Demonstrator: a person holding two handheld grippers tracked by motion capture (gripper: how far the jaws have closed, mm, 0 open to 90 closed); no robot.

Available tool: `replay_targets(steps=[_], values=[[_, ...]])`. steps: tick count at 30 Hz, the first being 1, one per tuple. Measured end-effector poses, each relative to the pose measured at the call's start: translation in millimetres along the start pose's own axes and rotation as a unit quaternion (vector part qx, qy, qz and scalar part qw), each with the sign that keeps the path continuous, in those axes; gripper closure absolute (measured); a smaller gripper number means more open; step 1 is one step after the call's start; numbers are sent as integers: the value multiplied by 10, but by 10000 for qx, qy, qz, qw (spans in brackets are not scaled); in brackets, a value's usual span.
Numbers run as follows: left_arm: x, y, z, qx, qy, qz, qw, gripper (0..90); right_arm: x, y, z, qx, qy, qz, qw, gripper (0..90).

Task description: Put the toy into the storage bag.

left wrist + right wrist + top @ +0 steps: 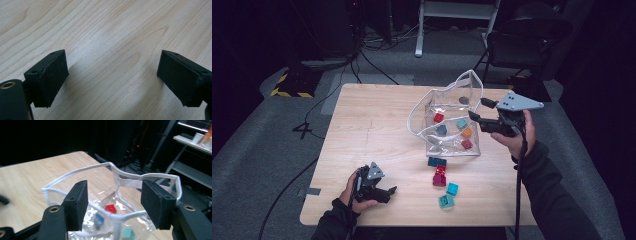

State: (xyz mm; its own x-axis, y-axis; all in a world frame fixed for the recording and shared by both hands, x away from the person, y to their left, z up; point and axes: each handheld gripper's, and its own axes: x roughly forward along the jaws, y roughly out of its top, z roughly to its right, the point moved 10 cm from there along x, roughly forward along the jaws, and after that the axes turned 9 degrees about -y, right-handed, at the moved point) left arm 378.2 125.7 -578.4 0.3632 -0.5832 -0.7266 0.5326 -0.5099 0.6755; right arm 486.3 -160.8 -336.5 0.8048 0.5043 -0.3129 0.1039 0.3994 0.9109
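Our right gripper (476, 120), jaws apart and holding nothing, sits by the clear bag's (451, 142) right rim, while the loose blocks (443, 177) lie on the table nearer our left gripper (388, 192), which waits wide and empty.

Setting: a lab or recording studio. Evidence: a single wooden table (362, 150) under light in an otherwise dark room, grey carpet, cables (362, 55) trailing across the floor, yellow-and-black hazard tape (289, 90) and a black chair (522, 45) behind.
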Motion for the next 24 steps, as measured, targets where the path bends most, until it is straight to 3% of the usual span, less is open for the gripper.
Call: replay_targets(steps=[8, 10, 17, 24], values=[[0, 0, 0, 2, 1, -1, 10000, 100, -236, -345, -315, -334, 380, -88, 9987, 385], [0, 0, 0, 1, 1, 0, 10000, 101, -267, -471, -354, -508, 320, -128, 9981, 383], [0, 0, -1, 3, 6, -2, 10000, 101, -322, -958, -575, -425, 743, -402, 9955, 382], [0, 0, 0, 2, 3, 0, 10000, 100, -328, -1416, -840, -404, 1100, -753, 9903, 378]])
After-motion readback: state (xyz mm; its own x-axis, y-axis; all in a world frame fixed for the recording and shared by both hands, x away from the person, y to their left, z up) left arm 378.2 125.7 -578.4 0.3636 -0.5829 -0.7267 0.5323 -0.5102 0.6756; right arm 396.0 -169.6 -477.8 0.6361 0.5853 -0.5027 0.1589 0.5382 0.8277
